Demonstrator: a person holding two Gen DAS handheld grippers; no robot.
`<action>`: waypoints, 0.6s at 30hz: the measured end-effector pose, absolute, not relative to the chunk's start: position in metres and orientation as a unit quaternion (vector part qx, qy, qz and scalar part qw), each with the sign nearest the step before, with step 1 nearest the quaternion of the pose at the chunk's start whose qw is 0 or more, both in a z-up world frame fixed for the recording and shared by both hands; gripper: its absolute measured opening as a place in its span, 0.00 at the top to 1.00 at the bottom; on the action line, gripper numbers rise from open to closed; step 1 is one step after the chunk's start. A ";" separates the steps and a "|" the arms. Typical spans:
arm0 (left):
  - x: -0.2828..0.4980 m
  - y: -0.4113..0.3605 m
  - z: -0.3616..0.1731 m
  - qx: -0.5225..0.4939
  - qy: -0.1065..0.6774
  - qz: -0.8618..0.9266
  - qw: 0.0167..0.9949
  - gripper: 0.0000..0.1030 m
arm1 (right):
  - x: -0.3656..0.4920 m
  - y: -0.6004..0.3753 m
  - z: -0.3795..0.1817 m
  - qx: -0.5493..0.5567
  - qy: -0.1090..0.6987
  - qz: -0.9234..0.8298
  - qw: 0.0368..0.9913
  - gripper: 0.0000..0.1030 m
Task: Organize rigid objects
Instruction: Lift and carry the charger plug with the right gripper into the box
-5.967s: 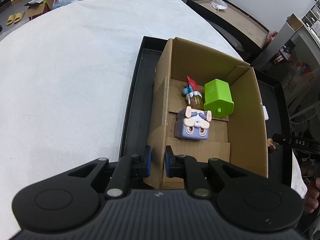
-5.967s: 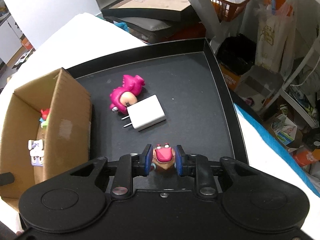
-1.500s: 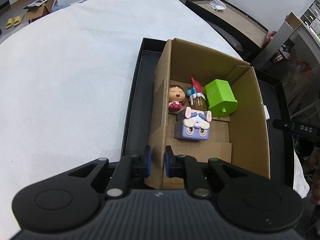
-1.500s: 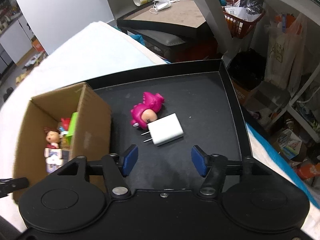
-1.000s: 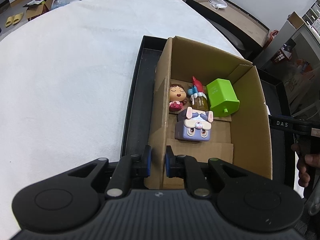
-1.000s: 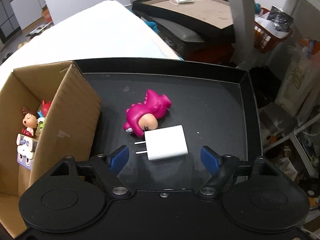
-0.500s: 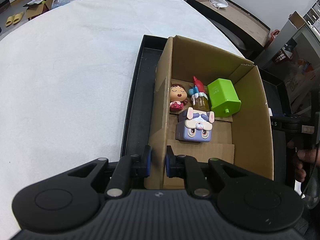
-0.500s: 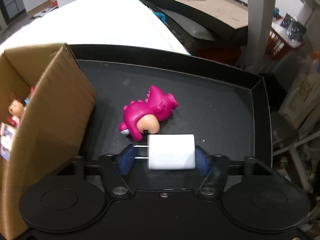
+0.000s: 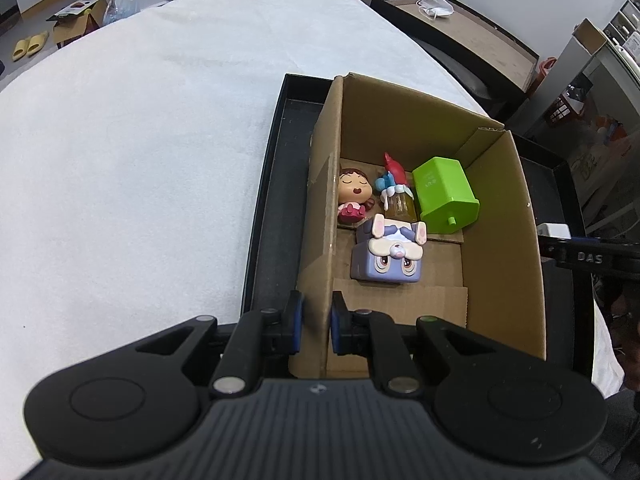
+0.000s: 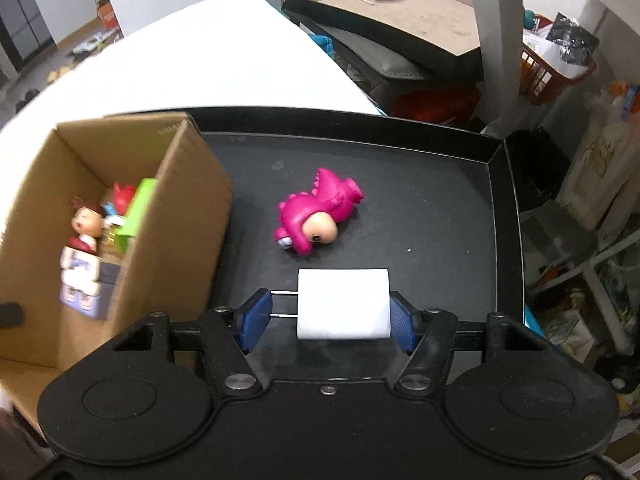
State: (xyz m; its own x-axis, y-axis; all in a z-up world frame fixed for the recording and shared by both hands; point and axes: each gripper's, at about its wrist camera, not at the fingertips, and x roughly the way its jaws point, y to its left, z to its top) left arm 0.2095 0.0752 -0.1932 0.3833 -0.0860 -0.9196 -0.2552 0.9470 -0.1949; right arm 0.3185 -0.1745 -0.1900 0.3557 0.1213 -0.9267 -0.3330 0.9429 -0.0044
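With four toys already in the brown cardboard box [image 9: 500,216] that my left gripper [image 9: 316,322] pinches by its wall, my right gripper [image 10: 326,314] clamps the white plug-in charger [image 10: 344,304] above the black tray [image 10: 460,208], leaving the pink dinosaur figure [image 10: 316,212].

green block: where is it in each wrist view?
Left wrist: green block lies inside the cardboard box, right of centre, beside the bottle figure.
Right wrist: far left, only a green sliver shows past the box wall.
Shared landmark: the sleeping-face doll in the box.
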 end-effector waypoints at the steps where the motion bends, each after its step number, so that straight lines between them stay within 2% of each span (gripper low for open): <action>1: 0.209 0.075 -0.193 -0.155 0.552 0.052 0.818 0.88 | 0.317 -0.173 -0.186 -0.098 0.549 0.139 0.818 0.41; 18: 0.198 0.079 -0.181 -0.160 0.533 0.046 0.830 0.88 | 0.292 -0.145 -0.135 -0.146 0.497 0.165 0.839 0.41</action>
